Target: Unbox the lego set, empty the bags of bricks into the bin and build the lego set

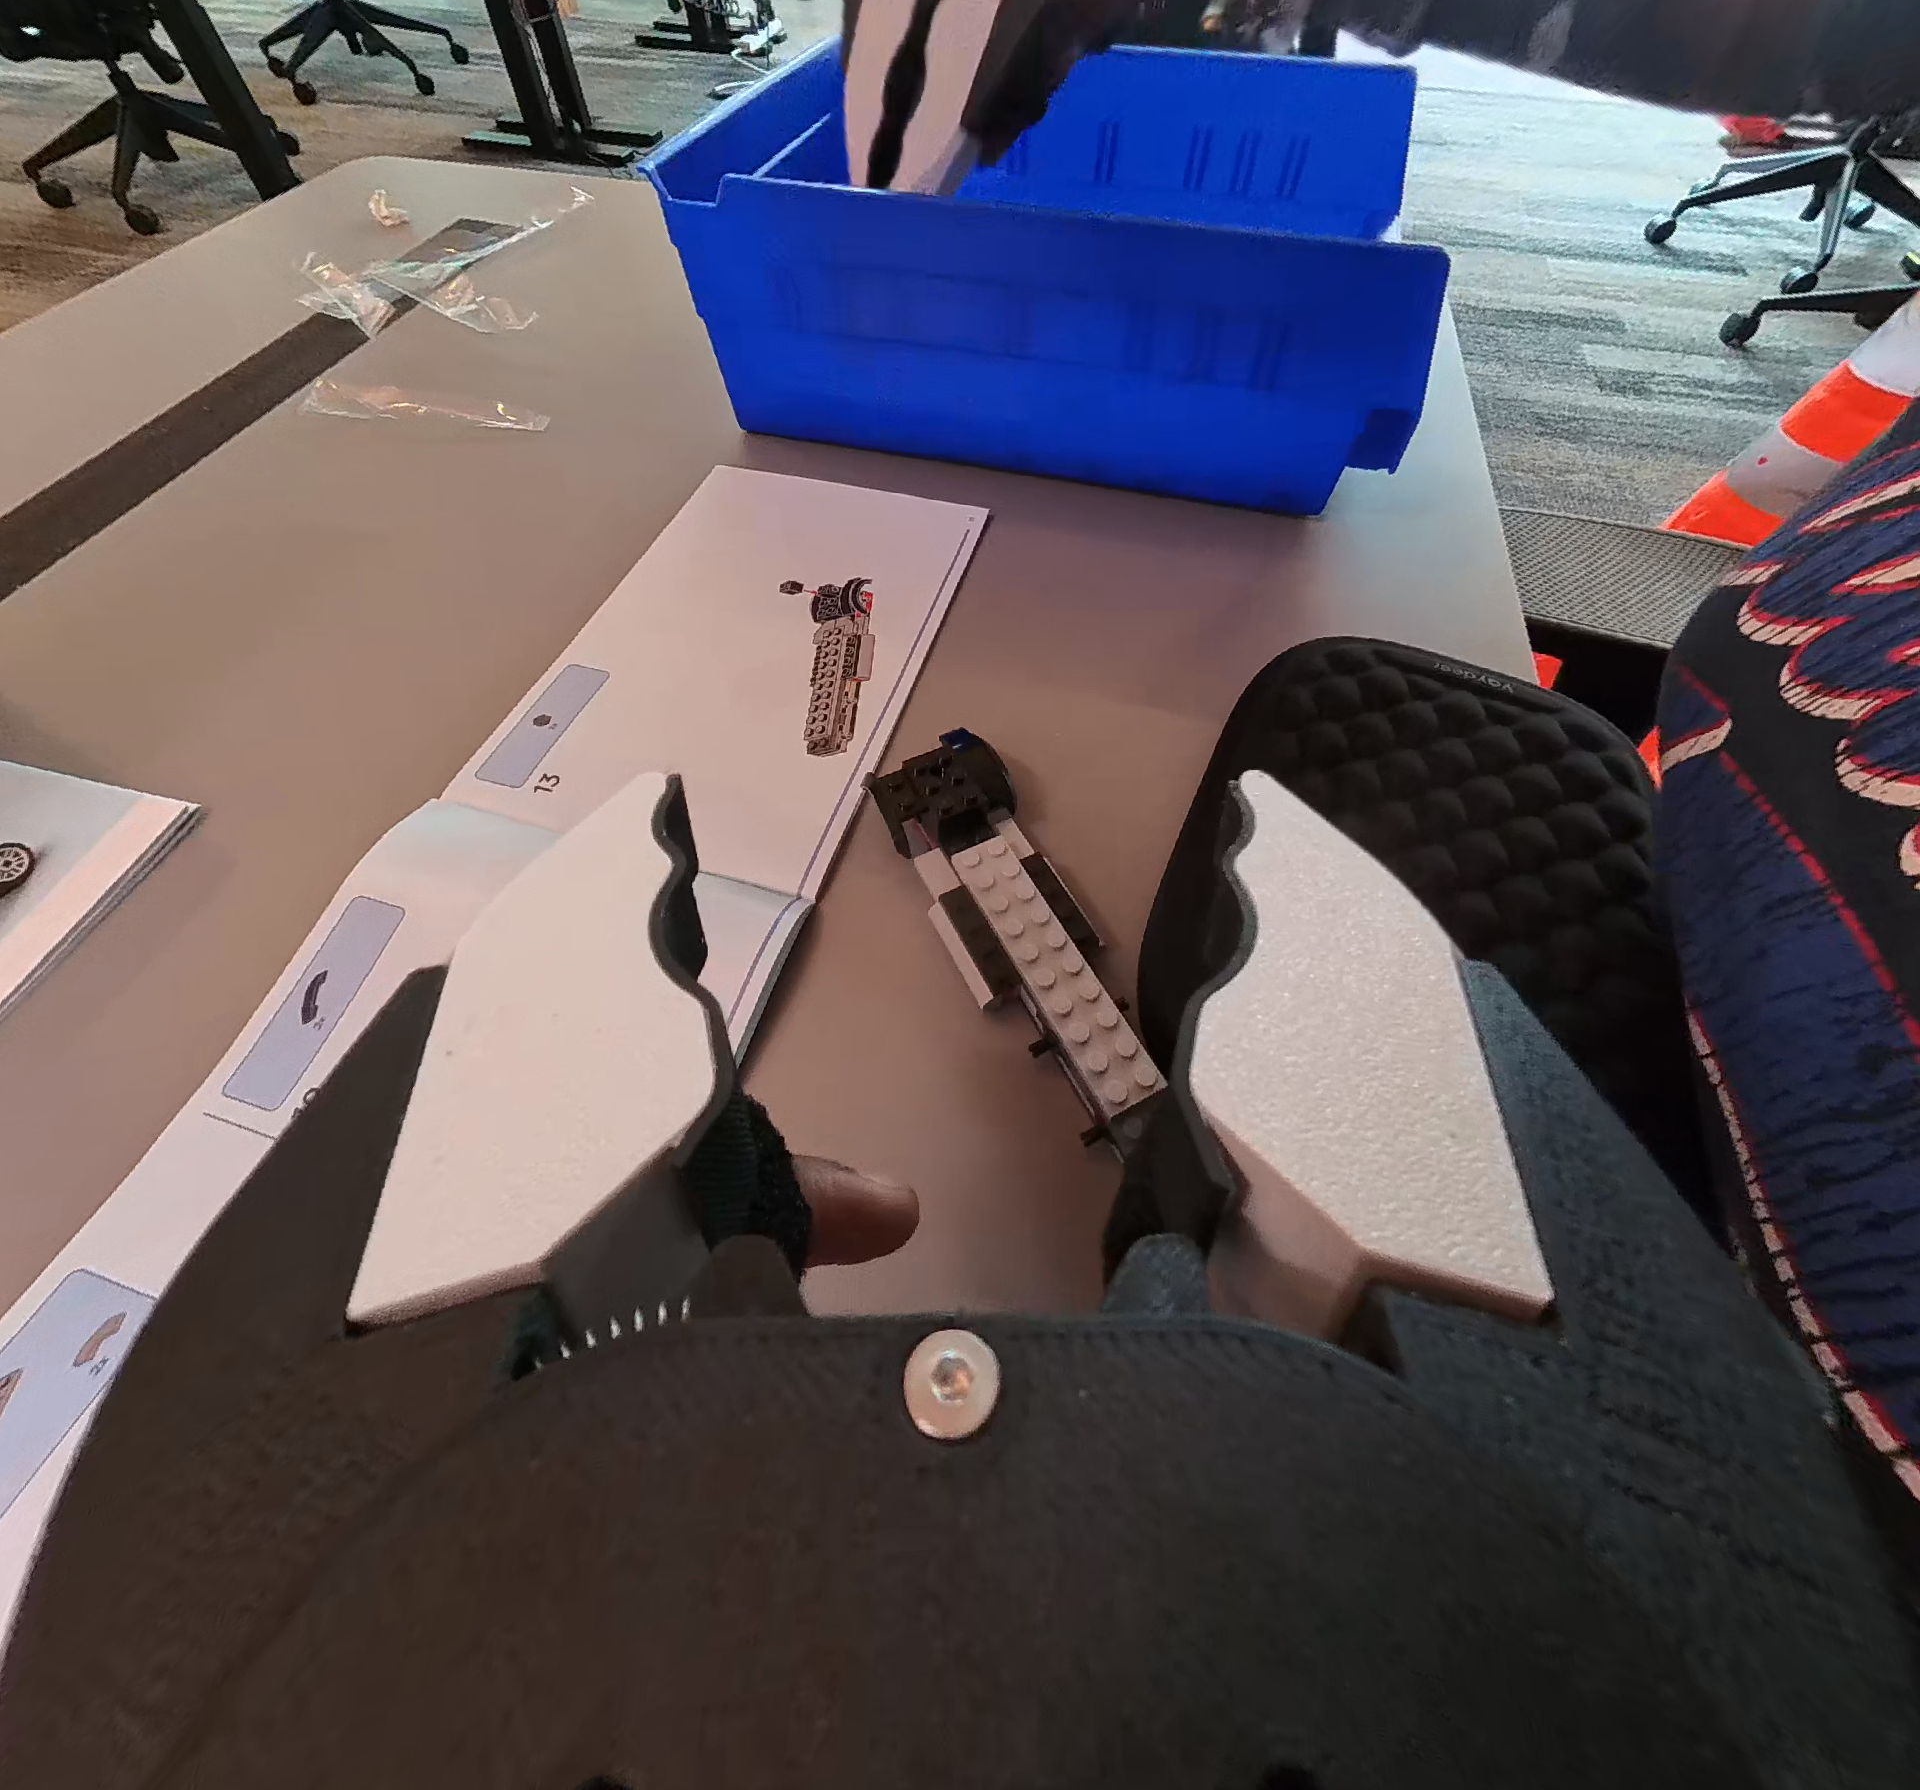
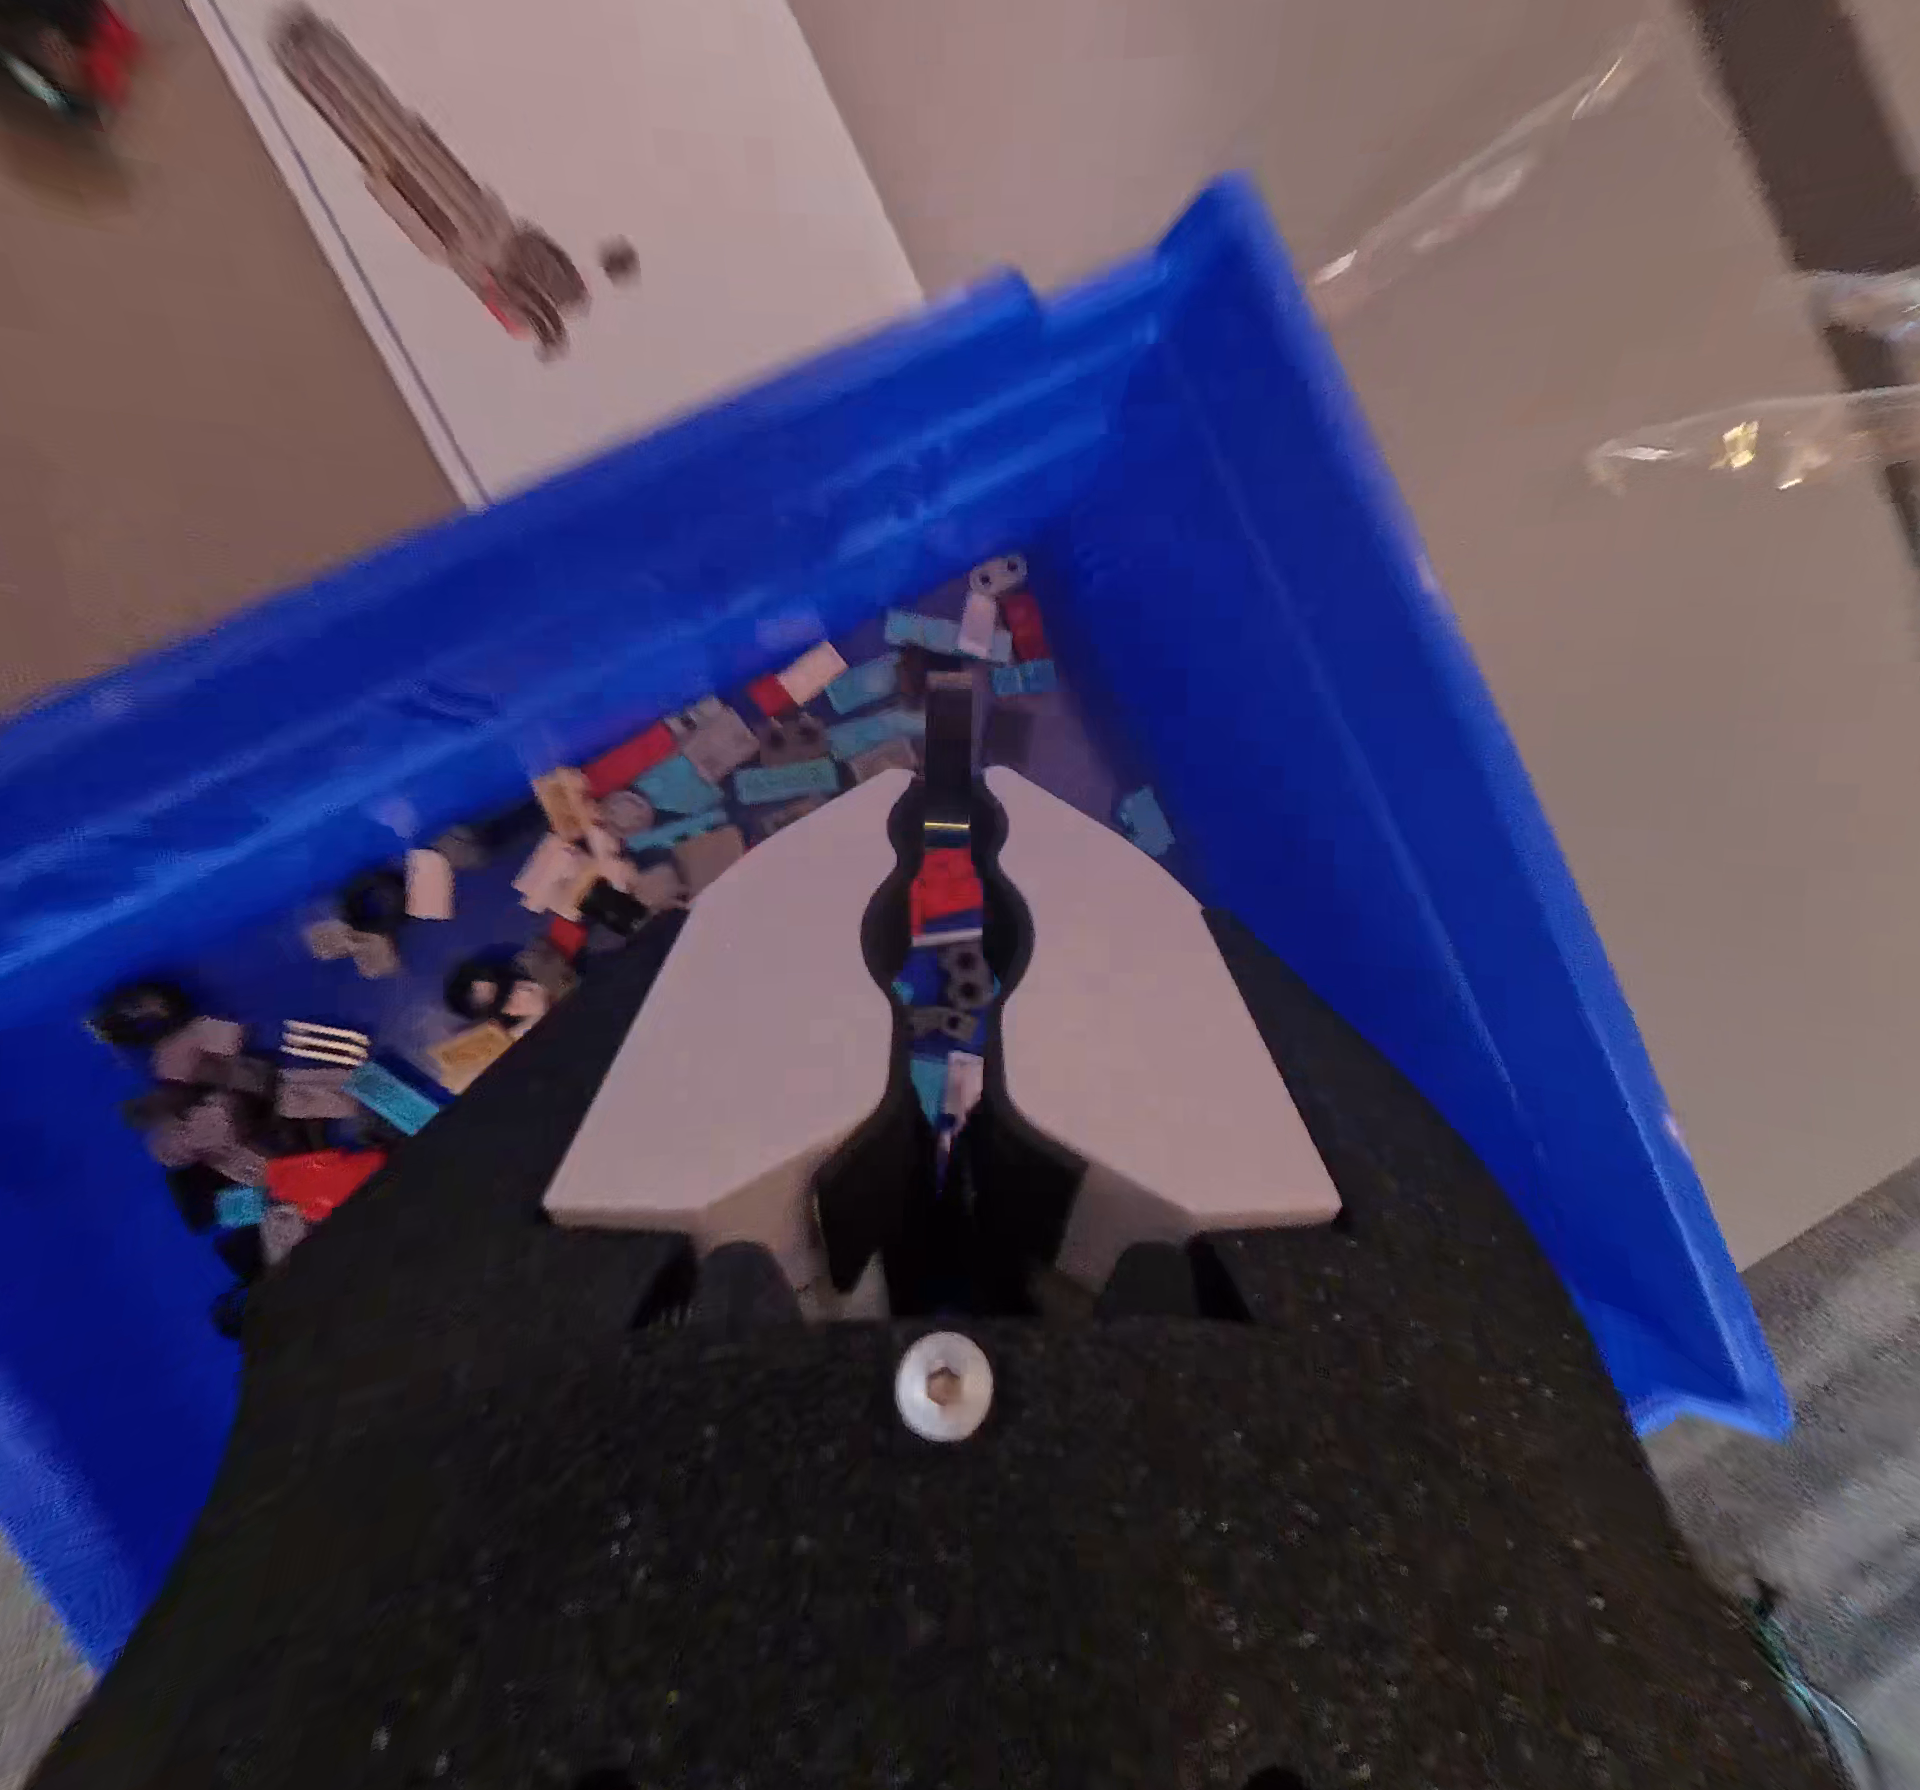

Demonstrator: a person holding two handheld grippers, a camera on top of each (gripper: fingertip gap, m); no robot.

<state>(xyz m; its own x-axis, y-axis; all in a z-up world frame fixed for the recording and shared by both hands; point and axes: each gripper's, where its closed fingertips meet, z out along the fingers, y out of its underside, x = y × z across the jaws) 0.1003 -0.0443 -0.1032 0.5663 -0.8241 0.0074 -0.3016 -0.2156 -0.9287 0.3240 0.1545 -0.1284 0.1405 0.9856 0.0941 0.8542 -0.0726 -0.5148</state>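
Note:
My left gripper (image 1: 956, 790) is open and empty, low over the table, with the partly built grey, white and black lego model (image 1: 1023, 940) lying between its fingers. The open instruction booklet (image 1: 748, 660) lies just left of the model. The blue bin (image 1: 1039, 338) stands beyond them, and my right gripper (image 1: 914, 119) reaches into it. In the blurred right wrist view, my right gripper (image 2: 948, 776) is shut on a thin black piece (image 2: 948, 727) above several loose bricks (image 2: 675, 784) on the floor of the bin (image 2: 623, 597).
Empty clear plastic bags (image 1: 416, 296) lie at the table's far left. A second booklet (image 1: 83, 857) sits at the left edge. A black padded cushion (image 1: 1455, 805) and a person's patterned clothing (image 1: 1808, 909) are on the right. Office chairs and orange cones (image 1: 1808, 441) stand on the floor.

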